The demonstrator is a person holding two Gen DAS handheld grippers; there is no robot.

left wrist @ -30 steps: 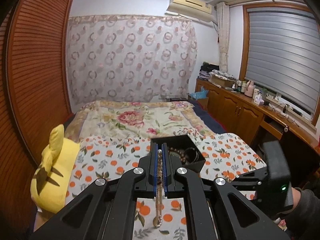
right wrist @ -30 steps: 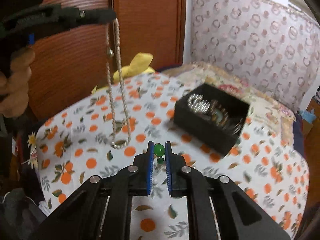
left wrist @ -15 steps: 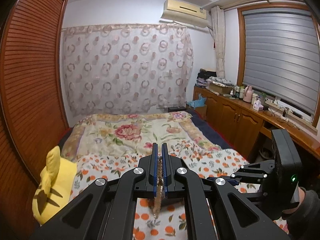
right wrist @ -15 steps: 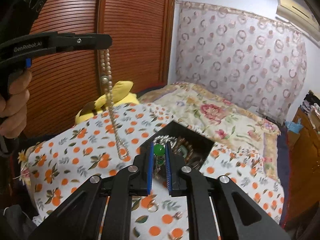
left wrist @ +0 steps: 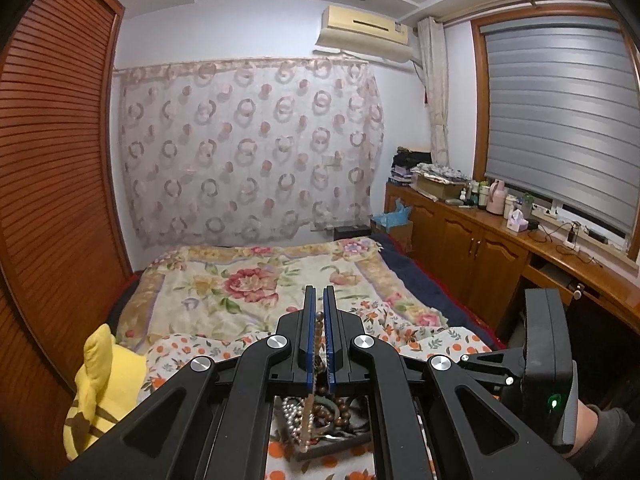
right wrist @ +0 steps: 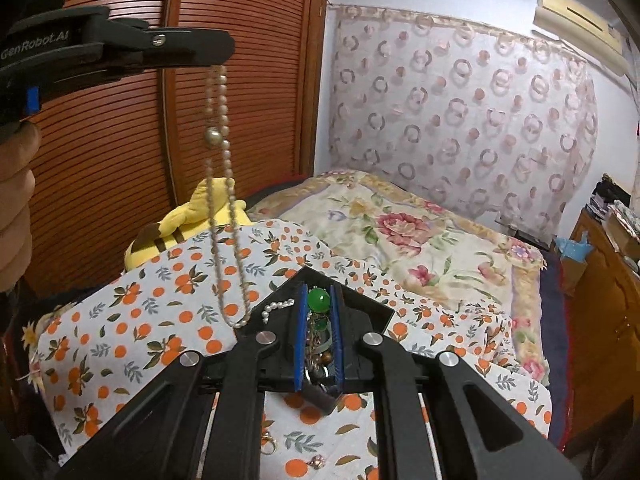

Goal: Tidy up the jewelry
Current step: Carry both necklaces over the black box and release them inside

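Two handheld grippers hover above a bed covered by an orange-dotted cloth (right wrist: 132, 320). The left gripper (left wrist: 316, 312) has its jaws pressed together on a pearl necklace (right wrist: 222, 200), which hangs straight down in a long loop; its lowest beads dangle just beside the near corner of a black jewelry box (right wrist: 372, 312). The right gripper (right wrist: 318, 300) pinches a green bead (right wrist: 319, 299) between its blue pads, with a chain of smaller pieces trailing below it, over the box. The box seems to hold tangled beads and bracelets, though the gripper hides most of it. A yellow plush toy (left wrist: 104, 384) lies near the wooden wardrobe (right wrist: 120, 140).
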